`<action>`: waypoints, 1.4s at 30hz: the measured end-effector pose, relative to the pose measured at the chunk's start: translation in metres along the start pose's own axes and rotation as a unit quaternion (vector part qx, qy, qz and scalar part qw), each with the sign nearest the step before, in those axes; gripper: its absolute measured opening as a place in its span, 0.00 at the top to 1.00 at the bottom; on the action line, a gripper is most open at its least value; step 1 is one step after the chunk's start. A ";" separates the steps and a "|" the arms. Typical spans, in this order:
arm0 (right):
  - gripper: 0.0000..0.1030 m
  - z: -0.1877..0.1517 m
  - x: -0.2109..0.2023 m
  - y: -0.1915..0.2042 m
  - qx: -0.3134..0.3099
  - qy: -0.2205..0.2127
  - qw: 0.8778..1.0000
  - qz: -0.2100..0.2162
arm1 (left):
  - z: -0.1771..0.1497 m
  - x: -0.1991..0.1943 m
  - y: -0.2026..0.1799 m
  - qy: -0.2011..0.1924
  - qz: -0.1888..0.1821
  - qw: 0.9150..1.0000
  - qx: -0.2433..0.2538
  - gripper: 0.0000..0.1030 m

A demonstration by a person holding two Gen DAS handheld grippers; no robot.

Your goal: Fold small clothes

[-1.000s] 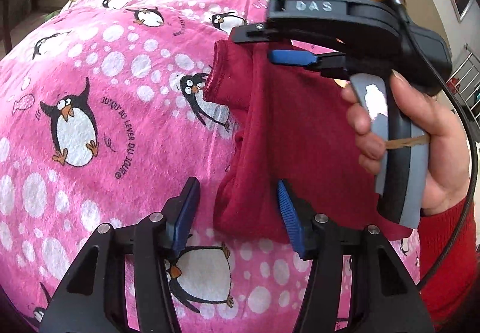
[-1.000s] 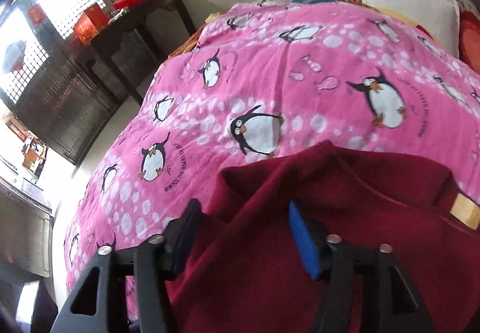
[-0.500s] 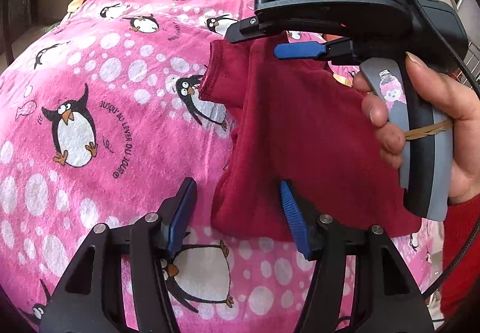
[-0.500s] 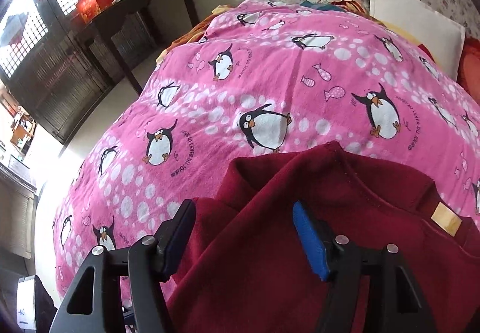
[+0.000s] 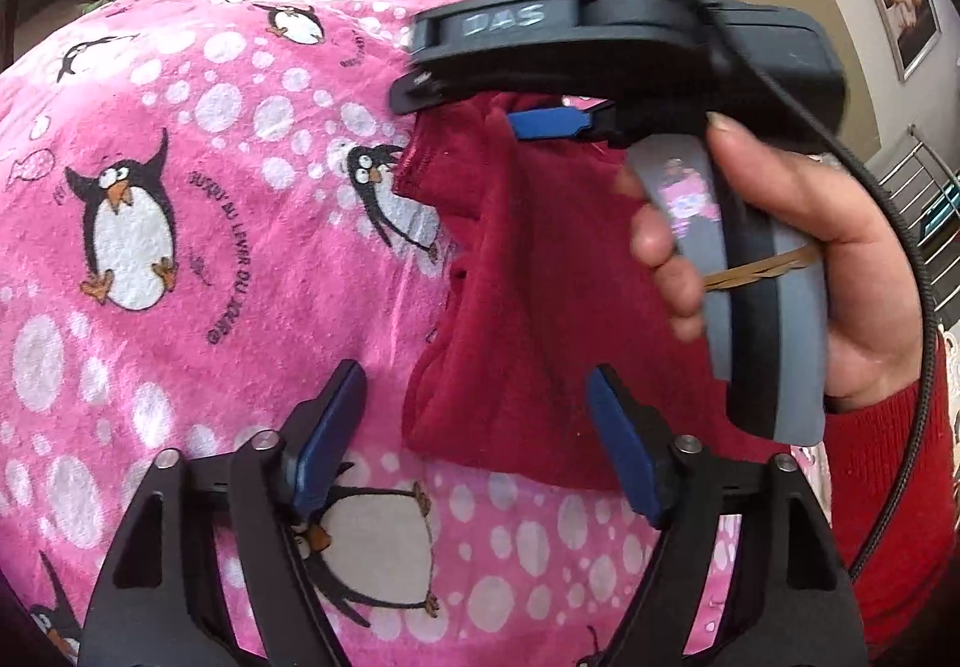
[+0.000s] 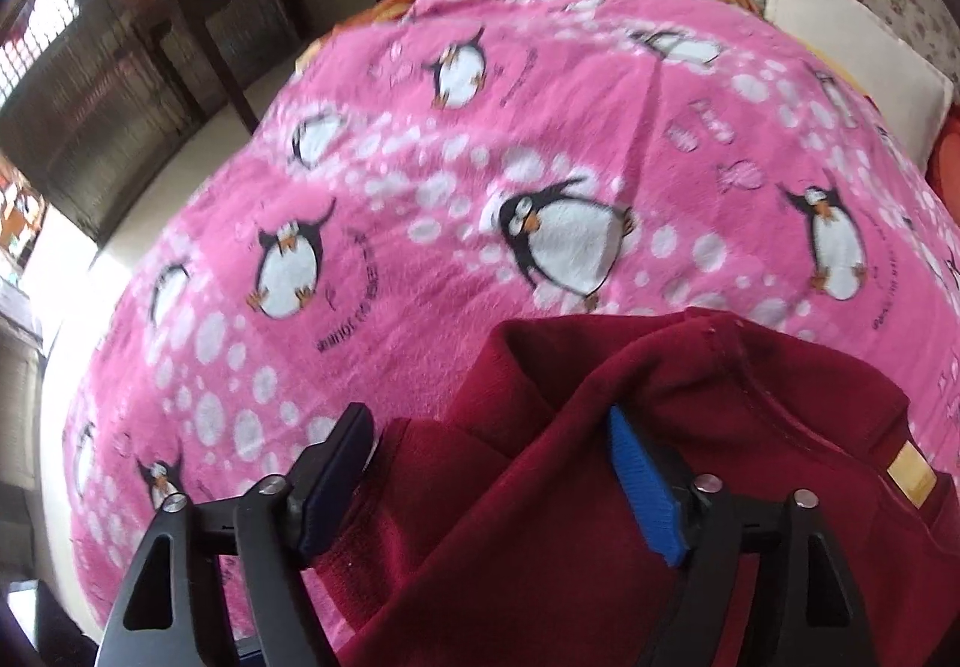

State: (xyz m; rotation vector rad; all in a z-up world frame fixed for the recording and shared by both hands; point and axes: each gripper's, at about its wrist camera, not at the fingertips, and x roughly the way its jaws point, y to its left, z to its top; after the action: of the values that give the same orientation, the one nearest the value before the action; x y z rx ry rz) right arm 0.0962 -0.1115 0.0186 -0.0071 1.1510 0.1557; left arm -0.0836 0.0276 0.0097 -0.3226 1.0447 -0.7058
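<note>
I see no container here, only a bed under a pink penguin blanket (image 5: 198, 259). One dark red garment (image 5: 540, 307) lies on that blanket, bunched and partly folded, toward the near right side of the bed in the left wrist view. My left gripper (image 5: 474, 427) hovers at the garment's near edge, its jaws opening; the garment's lower left corner sits between the blue pads, but neither pad presses on it. My right gripper (image 6: 489, 472) is over the far end of the same garment, pointing steeply down, its jaws also opening wide; a raised fold of red cloth runs between the pads without being pinched. In the left wrist view the person's right hand (image 5: 798, 271) wraps the right gripper's handle, with a red sleeve (image 5: 888, 481) below it. A tan label (image 6: 912, 472) shows on the garment's right side. I count two grippers, one garment.
</note>
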 end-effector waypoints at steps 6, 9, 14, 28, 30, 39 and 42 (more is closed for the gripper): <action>0.35 0.002 0.007 -0.001 -0.019 0.005 1.000 -0.003 | 0.007 0.006 -0.003 -0.009 -0.007 1.000 -0.025 0.20; 0.66 -0.009 -0.006 -0.015 -0.003 -0.036 0.999 0.011 | 0.010 0.007 -0.002 -0.023 -0.028 0.999 -0.025 0.26; 0.80 -0.029 -0.048 -0.047 0.034 -0.092 0.992 0.080 | 0.012 0.014 -0.020 0.002 -0.068 0.998 0.013 0.66; 0.81 -0.167 -0.214 -0.189 0.151 -0.265 0.941 0.147 | -0.010 -0.012 -0.192 -0.019 -0.139 0.963 0.231 0.66; 0.81 -0.193 -0.215 -0.213 0.181 -0.265 0.936 0.143 | -0.018 0.007 -0.208 0.003 -0.142 0.958 0.248 0.66; 0.76 -0.268 -0.177 -0.290 0.305 -0.232 0.913 0.140 | -0.046 0.074 -0.242 0.092 -0.132 0.950 0.267 0.71; 0.70 -0.274 -0.204 -0.284 0.292 -0.259 0.913 0.118 | -0.042 0.049 -0.245 0.090 -0.139 0.940 0.298 0.71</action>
State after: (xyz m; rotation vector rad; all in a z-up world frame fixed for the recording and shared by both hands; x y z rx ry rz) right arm -0.1982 -0.4401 0.0705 0.6718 0.6263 0.0153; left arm -0.1976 -0.1828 0.0931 0.1281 0.9116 -1.2849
